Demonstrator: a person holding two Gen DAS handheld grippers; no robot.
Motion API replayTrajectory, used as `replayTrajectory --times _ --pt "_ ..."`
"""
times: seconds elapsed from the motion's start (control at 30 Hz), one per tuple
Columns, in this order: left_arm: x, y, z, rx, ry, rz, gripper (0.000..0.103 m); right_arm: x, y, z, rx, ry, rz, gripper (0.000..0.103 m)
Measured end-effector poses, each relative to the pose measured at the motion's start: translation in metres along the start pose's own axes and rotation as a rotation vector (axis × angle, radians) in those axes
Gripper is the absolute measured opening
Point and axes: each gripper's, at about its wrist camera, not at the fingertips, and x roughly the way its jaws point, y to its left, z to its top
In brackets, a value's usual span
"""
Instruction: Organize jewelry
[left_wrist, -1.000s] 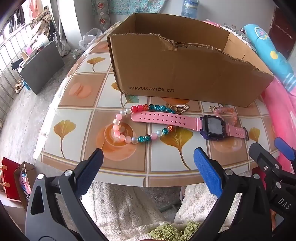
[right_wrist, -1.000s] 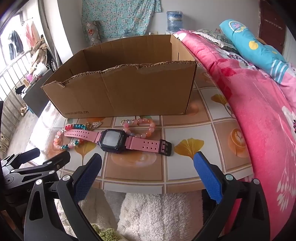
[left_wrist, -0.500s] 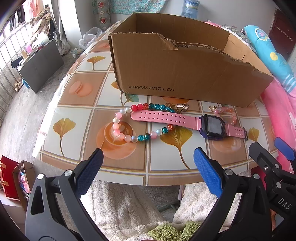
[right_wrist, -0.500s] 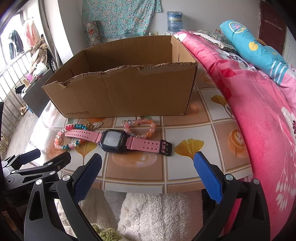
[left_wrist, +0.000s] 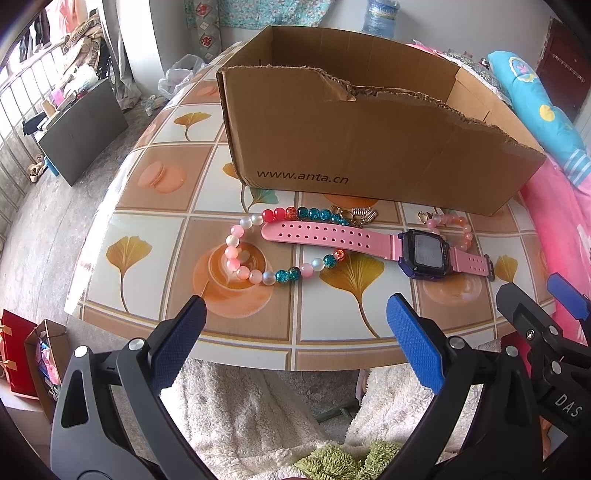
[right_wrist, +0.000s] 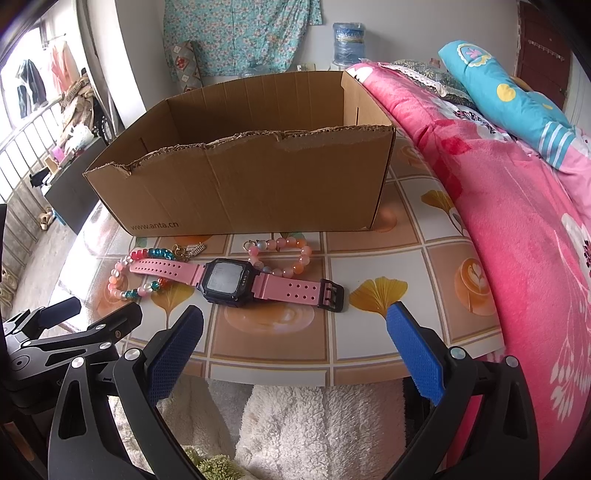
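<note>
A pink-strapped digital watch (left_wrist: 421, 251) (right_wrist: 225, 278) lies flat on the tiled table in front of an open cardboard box (left_wrist: 369, 147) (right_wrist: 251, 184). A multicoloured bead bracelet (left_wrist: 258, 254) (right_wrist: 129, 273) lies under the watch's left strap. A pink and orange bead bracelet (left_wrist: 458, 230) (right_wrist: 291, 254) lies behind the watch face. My left gripper (left_wrist: 295, 321) is open and empty at the table's near edge. My right gripper (right_wrist: 295, 332) is open and empty, also at the near edge, right of the left one.
The table (left_wrist: 159, 206) has a patterned cover and a rounded near edge. A pink blanket on a bed (right_wrist: 517, 221) borders the table's right side. A white fleecy cloth (right_wrist: 317, 424) lies below the near edge. A dark cabinet (left_wrist: 81, 129) stands on the floor at left.
Both grippers have moved slightly forward toward the table; the jewelry and box have not moved. Both stay open.
</note>
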Motion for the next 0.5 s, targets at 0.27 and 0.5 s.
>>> replayTrajectory --times 0.27,0.5 --pt "0.0001 -0.0001 0.0001 -0.001 0.000 0.003 0.094 0.0005 0.0006 0.0003 0.000 0.001 -0.002 0.097" --pt "0.0016 0.0007 0.0012 -0.003 0.000 0.006 0.094 0.0013 0.0007 0.0006 0.002 0.003 -0.004 0.097"
